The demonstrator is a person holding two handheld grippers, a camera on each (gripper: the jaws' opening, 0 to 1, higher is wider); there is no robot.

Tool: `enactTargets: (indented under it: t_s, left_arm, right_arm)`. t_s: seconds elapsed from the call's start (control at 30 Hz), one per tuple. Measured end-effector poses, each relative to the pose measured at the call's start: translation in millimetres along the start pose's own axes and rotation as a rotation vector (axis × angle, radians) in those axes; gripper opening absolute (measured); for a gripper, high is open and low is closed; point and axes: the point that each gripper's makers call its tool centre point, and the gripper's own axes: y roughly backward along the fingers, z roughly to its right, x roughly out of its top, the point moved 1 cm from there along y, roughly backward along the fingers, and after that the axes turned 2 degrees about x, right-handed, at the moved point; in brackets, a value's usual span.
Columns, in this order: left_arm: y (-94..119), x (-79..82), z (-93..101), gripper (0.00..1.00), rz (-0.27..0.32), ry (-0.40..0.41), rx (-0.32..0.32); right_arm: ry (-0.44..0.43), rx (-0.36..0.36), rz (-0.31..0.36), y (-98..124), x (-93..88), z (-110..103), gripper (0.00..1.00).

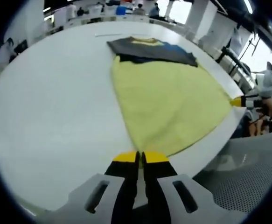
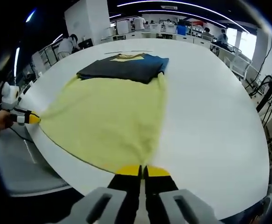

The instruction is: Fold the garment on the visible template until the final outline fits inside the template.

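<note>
A yellow cloth (image 1: 168, 98) lies spread on the white table (image 1: 56, 107), stretched into a fan toward the near edge. Across its far end lies a dark grey piece with blue and yellow showing (image 1: 152, 50). My left gripper (image 1: 141, 156) is shut on one near corner of the yellow cloth. The right gripper (image 1: 238, 101) pinches the other near corner at the table's edge. In the right gripper view, my right gripper (image 2: 142, 171) is shut on its corner of the yellow cloth (image 2: 112, 121), and the left gripper (image 2: 33, 119) holds the opposite corner, with the dark grey piece (image 2: 122, 67) beyond.
A thin pale strip (image 1: 112, 33) lies on the table past the garment. A grey mesh chair (image 1: 247, 186) stands close to the table edge. Desks and people fill the background. Bare table (image 2: 210, 107) stretches to the side of the cloth.
</note>
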Motion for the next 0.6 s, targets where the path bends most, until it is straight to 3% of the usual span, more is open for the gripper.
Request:
enactTargets:
  t_s: [0.37,0.6]
  left_arm:
    - [12,-3.1,-1.9,0.00,-0.009,-0.032,-0.044]
    - [20,-13.9,4.8,0.00,-0.044,-0.170,-0.091]
  right_arm:
    - [0.016,0.014,-0.020,12,-4.9,-7,0.00]
    - [0.016,0.015,-0.029,19,-11.5,-11,0.00]
